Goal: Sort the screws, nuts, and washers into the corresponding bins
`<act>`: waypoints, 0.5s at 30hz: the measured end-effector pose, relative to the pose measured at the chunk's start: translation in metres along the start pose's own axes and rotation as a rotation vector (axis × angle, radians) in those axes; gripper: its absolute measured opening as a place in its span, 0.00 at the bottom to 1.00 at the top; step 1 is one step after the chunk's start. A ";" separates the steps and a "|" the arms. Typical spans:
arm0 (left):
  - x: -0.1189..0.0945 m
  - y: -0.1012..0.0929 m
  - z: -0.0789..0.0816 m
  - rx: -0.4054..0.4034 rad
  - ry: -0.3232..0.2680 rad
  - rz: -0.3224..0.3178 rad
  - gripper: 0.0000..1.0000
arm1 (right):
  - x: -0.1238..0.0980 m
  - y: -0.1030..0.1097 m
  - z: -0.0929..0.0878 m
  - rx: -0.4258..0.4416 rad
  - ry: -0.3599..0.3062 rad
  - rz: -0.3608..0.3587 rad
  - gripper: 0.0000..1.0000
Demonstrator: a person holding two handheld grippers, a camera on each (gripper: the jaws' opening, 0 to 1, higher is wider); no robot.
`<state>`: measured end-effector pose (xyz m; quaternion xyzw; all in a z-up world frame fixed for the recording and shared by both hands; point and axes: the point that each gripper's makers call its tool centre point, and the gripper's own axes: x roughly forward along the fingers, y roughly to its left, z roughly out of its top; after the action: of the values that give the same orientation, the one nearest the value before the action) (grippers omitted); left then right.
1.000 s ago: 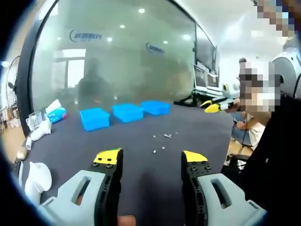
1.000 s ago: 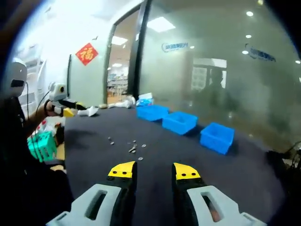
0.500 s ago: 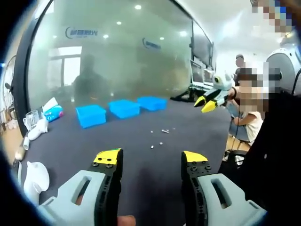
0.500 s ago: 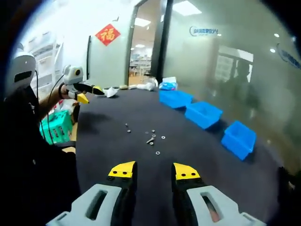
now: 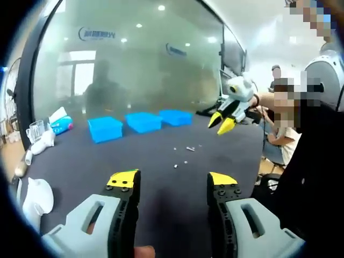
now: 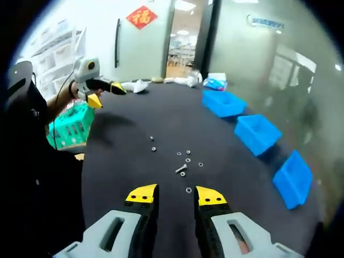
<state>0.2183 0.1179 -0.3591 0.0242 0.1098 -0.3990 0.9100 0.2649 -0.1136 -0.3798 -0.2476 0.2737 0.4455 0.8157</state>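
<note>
Small screws, nuts and washers [image 6: 184, 166] lie scattered on the dark tabletop [image 6: 134, 123], just ahead of my right gripper [image 6: 176, 194], which is open and holds nothing. A screw [image 6: 181, 169] lies among them. Three blue bins [image 6: 258, 133] stand in a row to the right. In the left gripper view the same parts [image 5: 185, 156] lie mid-table and the bins [image 5: 143, 121] stand at the far edge. My left gripper [image 5: 172, 180] is open and holds nothing. The right gripper [image 5: 220, 123] hangs above the table at the right, tips pointing down. The left gripper [image 6: 107, 95] hovers at the table's left edge.
White objects [image 5: 36, 196], a glass cup [image 5: 35, 134] and a tissue pack [image 5: 60, 122] sit along the table's left side. A green basket [image 6: 70, 131] stands beside the table. A glass wall runs behind the bins. A person sits at the right.
The right gripper has swung in over the table and tilted down; the loose parts now lie closer to its jaws. My left gripper has hardly moved.
</note>
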 end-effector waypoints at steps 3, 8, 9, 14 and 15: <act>0.000 0.004 -0.003 -0.012 -0.002 0.008 0.48 | 0.013 0.002 0.004 -0.017 0.021 0.023 0.23; -0.001 0.005 -0.005 -0.018 -0.001 0.009 0.48 | 0.032 0.003 0.008 -0.032 0.063 0.064 0.23; -0.001 0.005 -0.005 -0.019 -0.002 0.009 0.48 | 0.036 0.003 0.009 -0.035 0.068 0.068 0.23; 0.000 0.007 -0.006 -0.022 -0.005 0.010 0.48 | 0.050 0.003 0.009 -0.049 0.097 0.091 0.22; 0.000 0.007 -0.005 -0.025 -0.007 0.010 0.48 | 0.052 0.003 0.009 -0.054 0.099 0.095 0.22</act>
<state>0.2227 0.1238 -0.3647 0.0120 0.1113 -0.3933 0.9126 0.2878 -0.0756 -0.4088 -0.2781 0.3131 0.4782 0.7720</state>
